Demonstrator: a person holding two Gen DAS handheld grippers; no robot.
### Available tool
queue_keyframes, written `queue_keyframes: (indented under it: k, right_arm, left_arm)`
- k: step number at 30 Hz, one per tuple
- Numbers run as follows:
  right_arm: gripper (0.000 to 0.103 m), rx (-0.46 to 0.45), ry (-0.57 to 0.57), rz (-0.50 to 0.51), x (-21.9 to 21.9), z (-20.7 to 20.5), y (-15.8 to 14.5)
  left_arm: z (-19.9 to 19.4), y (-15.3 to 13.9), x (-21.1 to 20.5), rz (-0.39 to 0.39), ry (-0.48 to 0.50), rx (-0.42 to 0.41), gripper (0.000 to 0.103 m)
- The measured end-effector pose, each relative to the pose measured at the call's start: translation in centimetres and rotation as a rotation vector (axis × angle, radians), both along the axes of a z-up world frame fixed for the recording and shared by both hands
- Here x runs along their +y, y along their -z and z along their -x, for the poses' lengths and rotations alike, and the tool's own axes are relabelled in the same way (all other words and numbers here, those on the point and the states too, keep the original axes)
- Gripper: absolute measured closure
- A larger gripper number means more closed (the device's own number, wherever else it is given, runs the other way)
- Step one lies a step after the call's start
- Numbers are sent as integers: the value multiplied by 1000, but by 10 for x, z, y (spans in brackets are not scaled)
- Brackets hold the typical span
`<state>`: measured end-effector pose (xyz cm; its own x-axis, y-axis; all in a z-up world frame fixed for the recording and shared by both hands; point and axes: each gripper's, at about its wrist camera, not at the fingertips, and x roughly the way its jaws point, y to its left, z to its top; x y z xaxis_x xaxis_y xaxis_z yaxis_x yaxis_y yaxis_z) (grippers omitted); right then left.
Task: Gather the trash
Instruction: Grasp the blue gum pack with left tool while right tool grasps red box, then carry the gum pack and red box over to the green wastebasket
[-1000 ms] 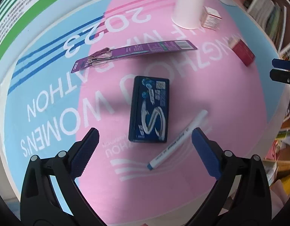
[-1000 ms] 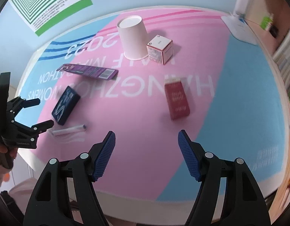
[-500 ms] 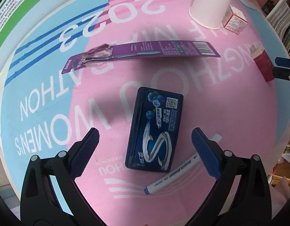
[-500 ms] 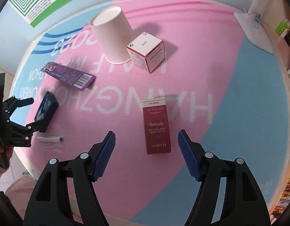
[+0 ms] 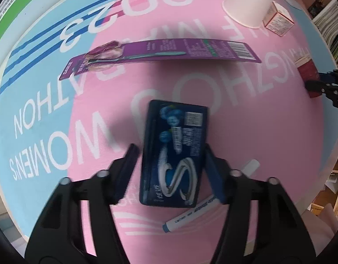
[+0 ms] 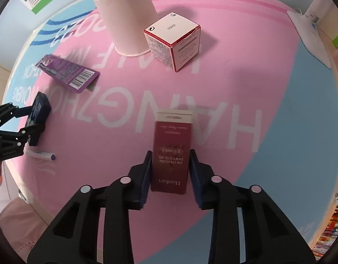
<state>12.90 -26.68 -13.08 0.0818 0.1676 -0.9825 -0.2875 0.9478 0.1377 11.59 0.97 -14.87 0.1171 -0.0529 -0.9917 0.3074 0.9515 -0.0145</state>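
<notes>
My left gripper (image 5: 171,171) has closed its jaws around a dark blue gum pack (image 5: 175,147) lying on the pink and blue mat; the pads touch both long sides. My right gripper (image 6: 170,173) has closed around the near end of a dark red box (image 6: 172,149) lying flat on the mat. The gum pack and left gripper also show in the right wrist view (image 6: 38,114) at the left edge. The red box shows in the left wrist view (image 5: 307,74) at the far right.
A purple toothbrush card (image 5: 164,51) lies beyond the gum pack. A white marker (image 5: 210,206) lies beside the left gripper. An upturned paper cup (image 6: 127,22) and a white-and-red cube box (image 6: 173,41) stand at the back. The table edge is close behind both grippers.
Both grippers have moved forward and closed from wide open: the left onto the gum pack, the right onto the red box.
</notes>
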Motion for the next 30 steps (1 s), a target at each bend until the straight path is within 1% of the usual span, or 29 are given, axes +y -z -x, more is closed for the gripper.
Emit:
queue_keyframes:
  k: [2,6,12,17,22,30]
  right_arm:
    - [72,-4,9,-9,-1,0,-3]
    - [73,-29,23,-13,-3,4,-14]
    - [73,-59,50,-11,-5,15,-30]
    - [73,-80,96,-4,-5,33,-41]
    - [73,-93,160,0,-12,59,-49]
    - [73,-93,273,11,-22,107,-57]
  left_arm:
    - [-1,-2,-4,17,13,3,53]
    - [3,-10,-14,19,39,-6,53]
    - [13,-31,-29,18,96,-51,53]
    - [19,-43,-41,29,152,-78,53]
    - [36,-51,-56,44,245,-92,53]
    - [55,-51,-80,66,395,-96,52]
